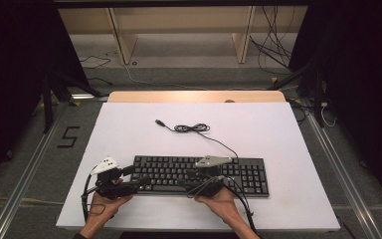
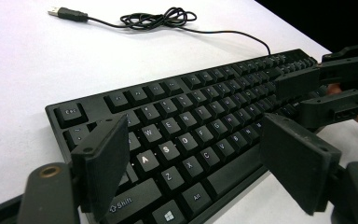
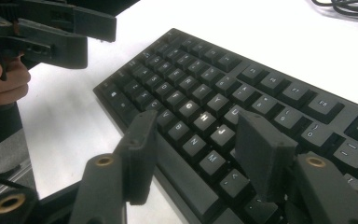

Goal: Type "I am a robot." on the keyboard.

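- The left gripper [image 1: 140, 182] hovers over the near left end of the black keyboard [image 1: 201, 174], its jaws spread wide. In the left gripper view [image 2: 198, 156] they straddle the A, S, Z and X keys without pinching anything.
- The right gripper [image 1: 191, 185] sits over the near middle of the keyboard, jaws apart as well. In the right gripper view [image 3: 200, 151] one jaw hangs over the near edge by the space bar and the other stands over the keys beside the J; whether either tip rests on a key I cannot tell. Nothing is clamped between them.
- The keyboard lies flat on the white table top [image 1: 129, 129], long side running left to right, closer to the near edge than the far one.
- Its cable [image 1: 191, 128] runs from the far right of the keyboard to a loose tangle farther back, ending in a free USB plug [image 1: 159, 122] toward the far left.
- Risk, as I judge it: a jaw tip coming down between two keycaps could catch one and lever it off, since the tips are close to key width.
- If one gripper pushes harder than the other, the keyboard could pivot or slide on the smooth surface.
- Pulling the keyboard nearer could drag the tangled cable and tighten the knot.
- The two grippers work close together, so they could collide over the middle keys.
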